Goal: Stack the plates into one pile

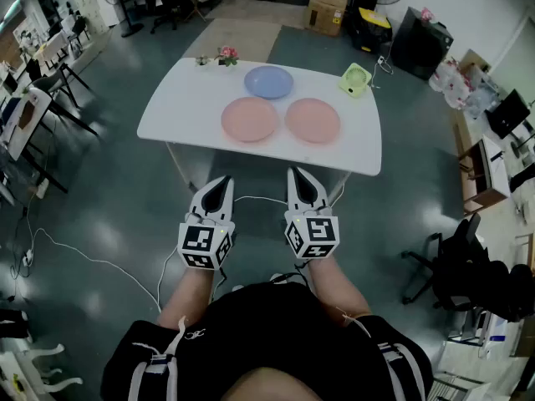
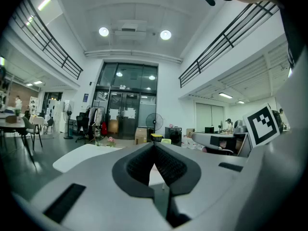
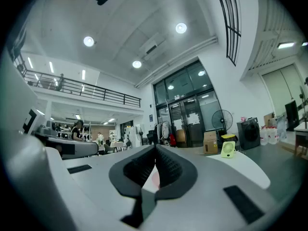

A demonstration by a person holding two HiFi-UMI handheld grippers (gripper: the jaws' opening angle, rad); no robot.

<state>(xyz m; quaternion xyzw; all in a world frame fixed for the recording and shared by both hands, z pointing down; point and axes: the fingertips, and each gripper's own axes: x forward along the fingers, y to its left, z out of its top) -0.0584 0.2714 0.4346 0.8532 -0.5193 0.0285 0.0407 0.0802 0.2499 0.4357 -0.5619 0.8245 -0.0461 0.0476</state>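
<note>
Three plates lie apart on the white table [image 1: 184, 107] in the head view: a blue plate [image 1: 268, 82] at the back, a pink plate [image 1: 248, 119] front left and a second pink plate [image 1: 313, 120] front right. My left gripper [image 1: 220, 182] and right gripper [image 1: 298, 176] hang side by side short of the table's near edge, pointing level at it. Both are shut with nothing between the jaws. In the left gripper view the left gripper [image 2: 154, 146] shows its tips touching; in the right gripper view the right gripper [image 3: 155, 149] does too, with a sliver of pink plate [image 3: 155, 178] behind.
A small green fan [image 1: 354, 80] stands at the table's back right corner and a little flower pot [image 1: 226, 56] at the back left. Office chairs [image 1: 456, 266] stand to the right, desks and chairs [image 1: 33, 107] to the left, and a cable [image 1: 92, 261] trails on the floor.
</note>
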